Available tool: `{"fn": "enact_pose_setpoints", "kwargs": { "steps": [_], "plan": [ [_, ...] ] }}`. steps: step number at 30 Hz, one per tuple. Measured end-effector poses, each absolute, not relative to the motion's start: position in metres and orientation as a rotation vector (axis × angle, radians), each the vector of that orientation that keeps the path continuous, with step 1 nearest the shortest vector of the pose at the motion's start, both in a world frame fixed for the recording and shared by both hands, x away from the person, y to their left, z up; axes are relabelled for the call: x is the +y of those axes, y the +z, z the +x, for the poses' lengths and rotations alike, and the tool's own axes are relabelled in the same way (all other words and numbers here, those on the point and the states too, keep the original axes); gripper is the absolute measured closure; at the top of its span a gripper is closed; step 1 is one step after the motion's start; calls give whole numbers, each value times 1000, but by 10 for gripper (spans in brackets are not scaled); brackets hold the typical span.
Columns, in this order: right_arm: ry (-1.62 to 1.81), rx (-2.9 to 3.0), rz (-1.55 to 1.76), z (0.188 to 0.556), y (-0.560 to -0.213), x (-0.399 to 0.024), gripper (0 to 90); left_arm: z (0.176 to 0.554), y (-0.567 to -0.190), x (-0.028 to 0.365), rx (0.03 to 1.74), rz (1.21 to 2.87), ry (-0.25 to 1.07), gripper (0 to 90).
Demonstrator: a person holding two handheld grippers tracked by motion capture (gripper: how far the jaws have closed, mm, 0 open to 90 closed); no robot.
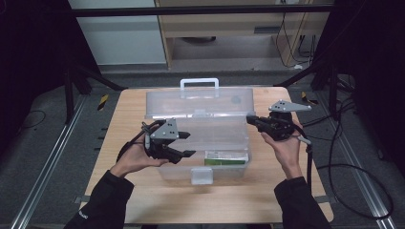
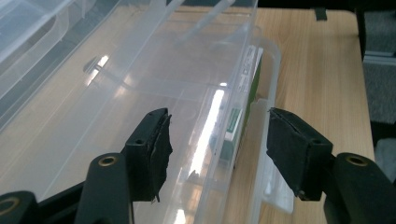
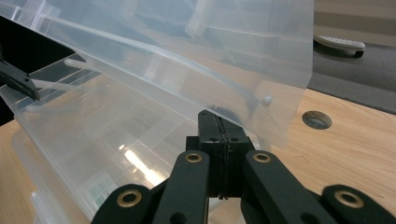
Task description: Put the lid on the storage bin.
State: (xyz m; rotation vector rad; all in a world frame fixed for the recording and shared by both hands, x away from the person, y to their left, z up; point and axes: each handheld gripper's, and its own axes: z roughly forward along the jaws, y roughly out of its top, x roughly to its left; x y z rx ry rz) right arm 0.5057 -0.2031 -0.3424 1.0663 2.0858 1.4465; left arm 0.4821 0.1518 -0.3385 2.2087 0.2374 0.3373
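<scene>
Two tools work at a clear plastic box point(image 1: 200, 143) that sits in the middle of the worktop point(image 1: 129, 191), its lid point(image 1: 200, 102) raised at the far side. At the box's left end, the left tool point(image 1: 187, 144) has its jaws apart, nothing between them. At the box's right end, the right tool point(image 1: 250, 119) is closed tight against the lid's edge. A green-and-white packet point(image 1: 226, 158) lies inside the box, by its near wall.

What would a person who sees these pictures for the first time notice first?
First, the clear plastic box at the middle of the wooden table, its lid raised at the back. Then the grippers at its ends: the left gripper open over the box, the right gripper shut at its right end. A green-labelled packet lies inside, near the front.
</scene>
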Motion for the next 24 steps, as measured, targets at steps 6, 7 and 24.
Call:
{"fn": "enact_pose_setpoints", "kwargs": {
  "steps": [6, 7, 24],
  "plan": [
    [1445, 2088, 1063, 505, -343, -203, 900, 480, -345, 162, 311, 2132, 345, 391],
    [1444, 2090, 1061, 505, -343, -203, 900, 480, -345, 163, 331, 2121, 352, 392],
    [1438, 2096, 1053, 500, -345, -204, 898, 478, -346, 202, 570, 1974, 448, 507]
  ]
}}
